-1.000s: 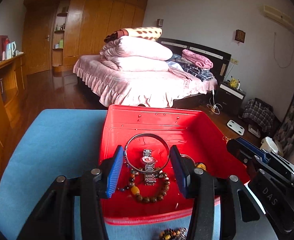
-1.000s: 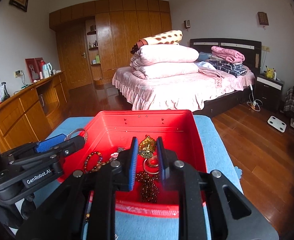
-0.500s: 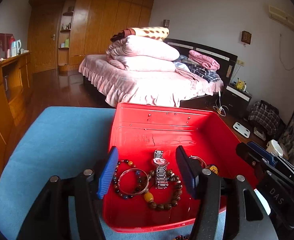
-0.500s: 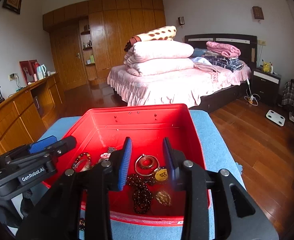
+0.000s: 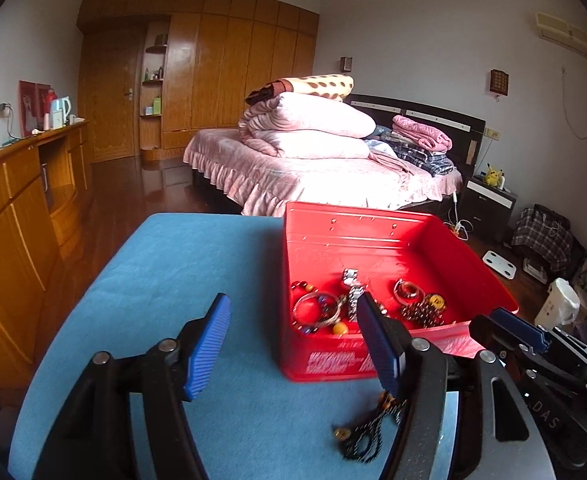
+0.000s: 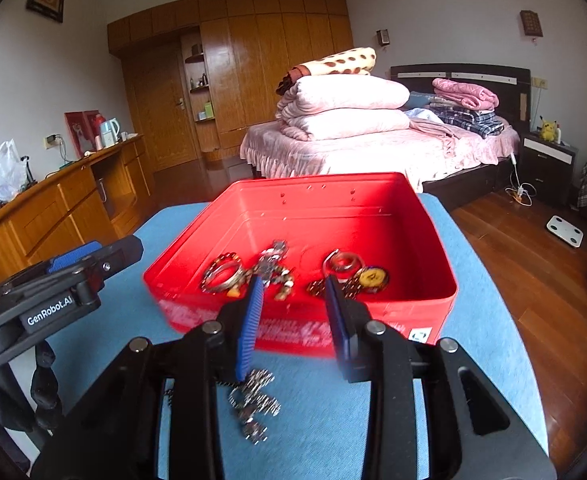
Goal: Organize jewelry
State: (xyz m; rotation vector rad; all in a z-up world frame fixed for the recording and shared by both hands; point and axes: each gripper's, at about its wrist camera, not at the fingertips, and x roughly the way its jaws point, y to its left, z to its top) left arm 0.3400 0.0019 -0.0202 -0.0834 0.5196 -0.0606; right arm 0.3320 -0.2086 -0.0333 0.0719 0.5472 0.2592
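Observation:
A red tin box (image 5: pixel 377 236) (image 6: pixel 445 268) stands on the blue cloth table (image 5: pixel 197 264) (image 6: pixel 481 320). Inside lie a silver bangle (image 5: pixel 317 312) (image 6: pixel 223 276), a watch (image 5: pixel 351 284) (image 6: pixel 273 258), a bead bracelet, a ring (image 5: pixel 407 290) (image 6: pixel 343 261) and a gold pendant (image 6: pixel 371 277). A beaded piece with a tassel (image 5: pixel 367 430) (image 6: pixel 253 402) lies on the cloth in front of the box. My left gripper (image 5: pixel 293 344) is open and empty, left of the box's front. My right gripper (image 6: pixel 293 316) is open and empty, before the box's front wall.
A wooden cabinet (image 5: pixel 13 216) runs along the left. A bed with pink bedding (image 5: pixel 313 168) stands behind the table. The table's right edge drops to a wooden floor (image 6: pixel 533 264).
Both grippers have opened, dropped the bangle and the pendant into the box, and pulled back and out of it toward me. The left gripper has also shifted left.

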